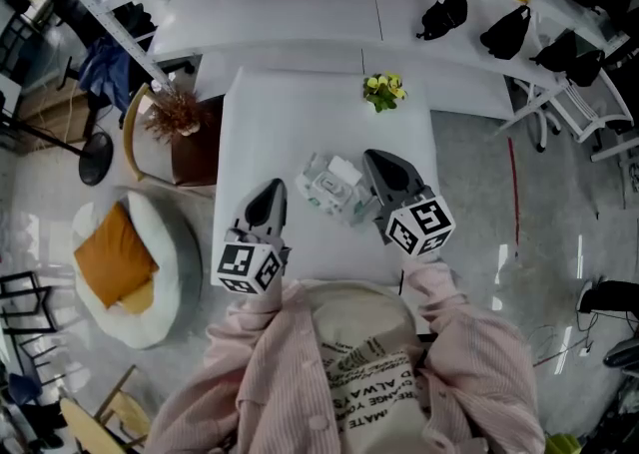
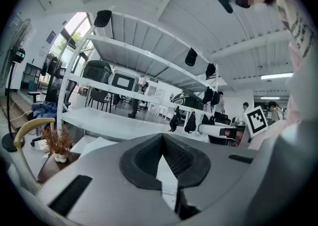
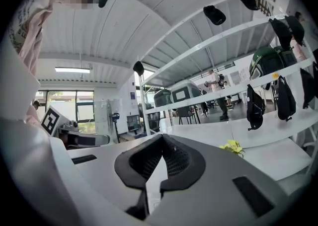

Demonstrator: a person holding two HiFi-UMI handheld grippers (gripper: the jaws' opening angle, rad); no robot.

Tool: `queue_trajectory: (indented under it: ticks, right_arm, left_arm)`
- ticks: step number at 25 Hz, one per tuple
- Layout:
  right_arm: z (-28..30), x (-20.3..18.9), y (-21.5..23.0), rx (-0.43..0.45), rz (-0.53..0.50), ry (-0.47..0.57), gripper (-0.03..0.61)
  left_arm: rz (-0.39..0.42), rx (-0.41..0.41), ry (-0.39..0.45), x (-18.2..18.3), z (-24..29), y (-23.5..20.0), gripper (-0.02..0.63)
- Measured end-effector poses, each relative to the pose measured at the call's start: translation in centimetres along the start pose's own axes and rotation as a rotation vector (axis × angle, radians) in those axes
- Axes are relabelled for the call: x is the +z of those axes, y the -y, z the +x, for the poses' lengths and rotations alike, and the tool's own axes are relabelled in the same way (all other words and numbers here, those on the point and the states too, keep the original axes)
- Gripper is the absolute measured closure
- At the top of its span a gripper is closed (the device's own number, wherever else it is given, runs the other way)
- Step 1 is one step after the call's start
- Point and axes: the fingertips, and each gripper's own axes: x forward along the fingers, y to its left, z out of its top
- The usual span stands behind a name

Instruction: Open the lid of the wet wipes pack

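The wet wipes pack [image 1: 329,188] lies on the white table [image 1: 290,113], pale green and white, with a white lid piece on top toward its far right. My left gripper [image 1: 274,187] hovers just left of the pack, jaws together. On the pack's right side my right gripper [image 1: 370,156] also has its jaws together, empty. In the left gripper view the left gripper [image 2: 161,136] points level at the shelves, tips touching, and the pack is out of sight. The right gripper view shows the right gripper [image 3: 161,138] the same way, with no pack in sight.
A small yellow flower [image 1: 383,91] [image 3: 231,146] stands at the table's far side. To the left are a dark side table with a dried plant [image 1: 178,115] [image 2: 57,143] and a round seat with an orange cushion [image 1: 115,257]. Black bags [image 1: 444,8] hang on white shelves behind.
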Motion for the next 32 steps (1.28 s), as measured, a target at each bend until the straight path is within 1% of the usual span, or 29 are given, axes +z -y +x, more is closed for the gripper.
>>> queue_trajectory:
  ticks: [5, 10, 14, 32]
  right_arm:
    - [-0.3, 1.9, -0.3, 0.003, -0.009, 0.037, 0.578]
    - [-0.6, 2.3, -0.5, 0.003, -0.011, 0.038, 0.578]
    - [-1.0, 2.1, -0.7, 0.002, -0.015, 0.033, 0.578]
    - [-1.1, 1.1, -0.2, -0.015, -0.019, 0.01, 0.58]
  left_arm:
    - [0.025, 0.046, 0.032, 1.4, -0.8, -0.9, 0.615]
    - [0.05, 0.083, 0.063, 2.6, -1.6, -1.5, 0.615]
    - [0.047, 0.112, 0.075, 2.8, -2.1, -2.2, 0.615]
    - [0.05, 0.141, 0.053, 2.4, -2.0, -2.3, 0.615]
